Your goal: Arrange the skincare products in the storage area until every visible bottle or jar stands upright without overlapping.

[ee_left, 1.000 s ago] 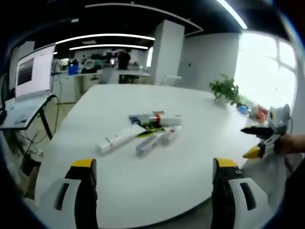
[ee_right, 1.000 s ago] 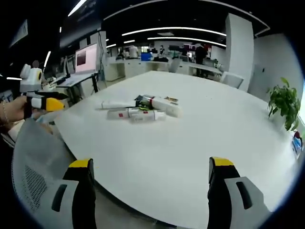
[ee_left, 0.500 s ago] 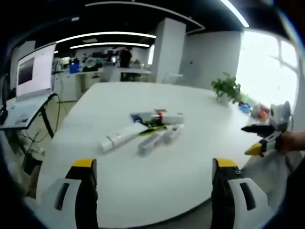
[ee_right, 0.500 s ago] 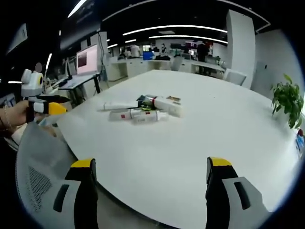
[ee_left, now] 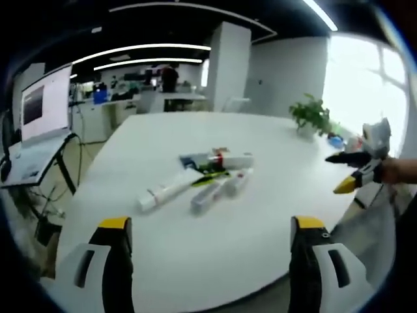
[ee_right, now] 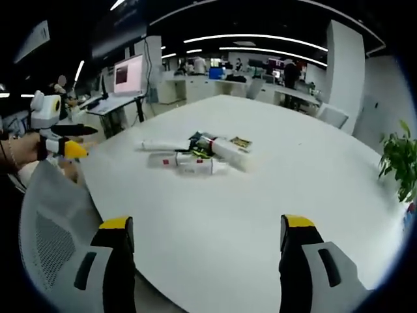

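Since a second ago both views are drifting slightly; the skincare tubes (ee_left: 195,182) are lying clustered mid-table (ee_left: 273,215), unmoved. Left gripper (ee_left: 208,261) and right gripper (ee_right: 205,257) are hovering spread, empty; potted plant (ee_left: 311,116) at two o'clock.

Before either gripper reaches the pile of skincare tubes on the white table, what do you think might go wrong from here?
1. The skincare tubes lie flat, bunched and touching; gripping one may drag or roll its neighbours.
2. Long, narrow tubes may topple when stood on end, knocking others down.
3. Both the left gripper and right gripper are open and well back from the pile; approaching together over the white table, they might crowd each other.
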Motion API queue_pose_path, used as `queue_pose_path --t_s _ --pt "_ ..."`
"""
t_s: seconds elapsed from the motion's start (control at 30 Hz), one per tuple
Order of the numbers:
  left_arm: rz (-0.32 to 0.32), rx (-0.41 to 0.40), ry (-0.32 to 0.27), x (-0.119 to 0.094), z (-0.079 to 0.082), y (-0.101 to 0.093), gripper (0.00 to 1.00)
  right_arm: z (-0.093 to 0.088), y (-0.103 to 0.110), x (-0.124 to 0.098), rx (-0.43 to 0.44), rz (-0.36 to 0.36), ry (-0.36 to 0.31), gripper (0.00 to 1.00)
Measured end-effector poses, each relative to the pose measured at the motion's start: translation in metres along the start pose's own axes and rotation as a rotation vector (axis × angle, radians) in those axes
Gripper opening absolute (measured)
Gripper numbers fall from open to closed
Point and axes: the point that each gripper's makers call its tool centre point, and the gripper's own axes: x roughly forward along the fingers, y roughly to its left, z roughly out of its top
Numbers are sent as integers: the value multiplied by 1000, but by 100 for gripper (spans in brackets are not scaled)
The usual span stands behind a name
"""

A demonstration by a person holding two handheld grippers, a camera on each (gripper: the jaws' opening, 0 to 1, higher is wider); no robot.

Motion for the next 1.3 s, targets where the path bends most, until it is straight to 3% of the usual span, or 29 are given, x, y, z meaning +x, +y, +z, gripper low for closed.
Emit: queue_pose_path --t_s 0.4,1.3 --pt "12 14 13 4 -4 2 94 24 -37 5 -58 -4 -11 91" --pt "-39 -37 2 5 -6 -2 92 58 -52 56 -254 76 92 85"
